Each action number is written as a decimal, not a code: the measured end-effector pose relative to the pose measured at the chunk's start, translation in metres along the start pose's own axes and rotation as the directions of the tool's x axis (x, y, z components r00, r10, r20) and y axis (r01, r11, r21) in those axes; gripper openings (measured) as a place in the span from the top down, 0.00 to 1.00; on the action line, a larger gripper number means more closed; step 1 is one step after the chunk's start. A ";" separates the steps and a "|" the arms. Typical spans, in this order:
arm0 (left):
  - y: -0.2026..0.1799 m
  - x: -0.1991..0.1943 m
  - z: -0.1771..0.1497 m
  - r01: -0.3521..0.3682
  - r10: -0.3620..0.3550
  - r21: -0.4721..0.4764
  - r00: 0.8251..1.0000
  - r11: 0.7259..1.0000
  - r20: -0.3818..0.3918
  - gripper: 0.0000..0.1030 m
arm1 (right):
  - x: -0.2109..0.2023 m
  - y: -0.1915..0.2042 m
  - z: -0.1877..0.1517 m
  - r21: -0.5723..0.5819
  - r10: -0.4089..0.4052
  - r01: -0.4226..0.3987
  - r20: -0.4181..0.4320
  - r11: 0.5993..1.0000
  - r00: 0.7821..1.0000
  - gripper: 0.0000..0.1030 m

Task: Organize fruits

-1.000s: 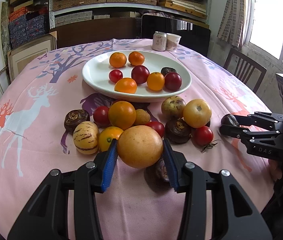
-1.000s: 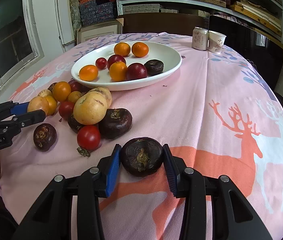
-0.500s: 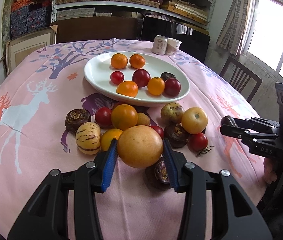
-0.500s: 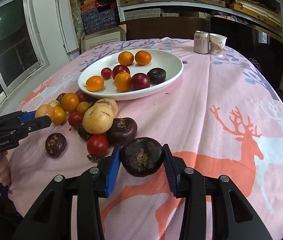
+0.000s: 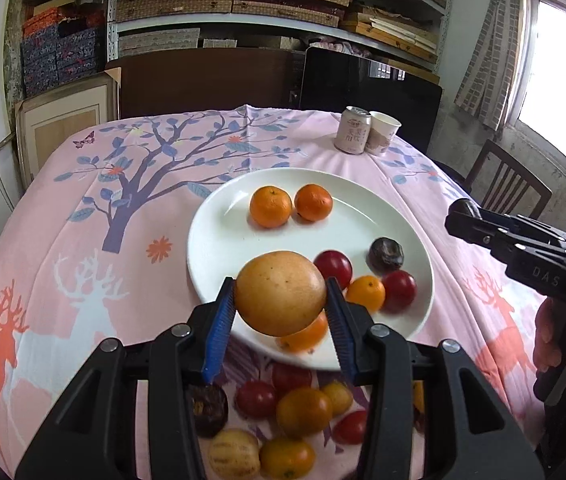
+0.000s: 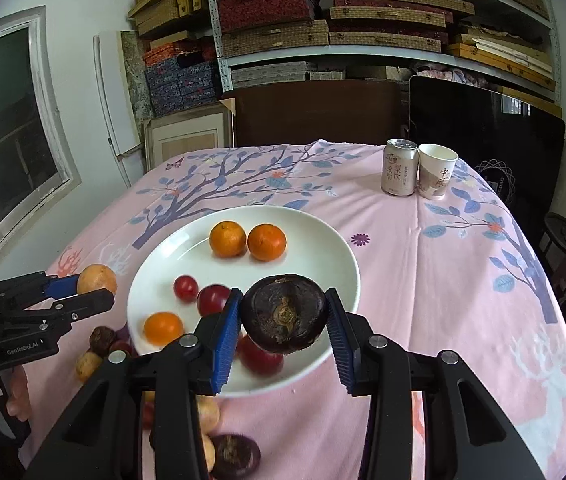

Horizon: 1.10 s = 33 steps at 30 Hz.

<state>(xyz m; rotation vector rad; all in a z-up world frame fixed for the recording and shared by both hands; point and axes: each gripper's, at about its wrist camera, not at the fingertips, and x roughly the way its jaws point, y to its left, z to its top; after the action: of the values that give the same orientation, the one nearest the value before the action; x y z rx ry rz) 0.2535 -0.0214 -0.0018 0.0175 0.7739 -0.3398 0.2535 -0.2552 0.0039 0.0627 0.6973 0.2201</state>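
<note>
Left gripper [image 5: 281, 312]: blue-padded jaws pinching a large yellow-orange fruit [image 5: 281, 293], which is hanging above the near-left rim of the white plate [image 5: 219, 248]. Right gripper [image 6: 283, 332]: blue-padded jaws pinching a dark purple-brown fruit [image 6: 284, 314], stem end facing the camera, hanging over the plate's near edge. Plate: sitting on a pink tablecloth [image 5: 83, 208] printed with a tree and deer, and holding two oranges [image 5: 271, 206] side by side at the far end, with a dark fruit [image 5: 386, 255], red fruits [image 5: 333, 266] and a small orange [image 5: 365, 293] crowding the near right. Open room: bare white plate surface lying along the left and centre, between the far oranges and the near cluster; bare cloth stretching to the left of the plate and to its right toward the table edge. Loose pile [image 5: 303, 412] of red, orange, yellow and dark fruits: lying on the cloth just off the plate's near rim, beneath the left gripper. A can [image 6: 400, 166] and a paper cup [image 6: 437, 176]: standing touching each other near the far right table edge, well apart from the plate. A wooden chair [image 5: 507, 184]: standing just beyond the right table edge. The left wrist view is showing the pile and the right gripper entering at the right margin, its grip hidden there; the right wrist view is showing the left gripper [image 6: 83, 292] from the side, beside the plate's left rim with its fruit between the fingers, and a window [image 6: 7, 128] on the left wall.
</note>
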 end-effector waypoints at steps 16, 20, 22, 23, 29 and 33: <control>0.014 -0.001 -0.011 0.024 -0.023 -0.070 1.000 0.997 0.014 0.26 | 0.016 -0.019 -0.025 0.094 0.068 -0.067 -0.008 0.993 0.998 0.31; -0.005 -0.025 -0.052 0.059 -0.059 -0.012 0.998 0.998 -0.009 0.26 | -0.003 -0.025 -0.051 0.114 0.053 -0.050 -0.029 0.992 0.998 0.30; -0.016 -0.030 -0.076 0.062 -0.061 0.020 0.997 0.998 -0.046 0.25 | -0.010 -0.025 -0.065 0.118 0.028 -0.020 -0.064 0.993 0.998 0.30; -0.021 -0.032 -0.086 0.061 -0.058 0.036 0.997 0.998 -0.059 0.26 | -0.014 -0.024 -0.072 0.116 0.015 -0.005 -0.081 0.993 0.997 0.30; -0.044 -0.044 -0.134 0.115 -0.098 0.119 0.985 0.986 -0.139 0.26 | -0.043 -0.009 -0.117 0.051 -0.012 0.018 -0.114 0.999 0.993 0.29; -0.058 -0.039 -0.148 0.035 -0.012 0.180 0.991 0.983 -0.132 0.26 | -0.043 -0.021 -0.139 0.109 0.019 -0.002 -0.159 0.994 0.987 0.27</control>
<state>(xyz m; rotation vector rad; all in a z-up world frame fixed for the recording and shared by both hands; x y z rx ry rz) 0.1084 -0.0437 -0.0749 0.2042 0.8711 -0.4343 0.1358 -0.2873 -0.0775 0.1541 0.8687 0.1988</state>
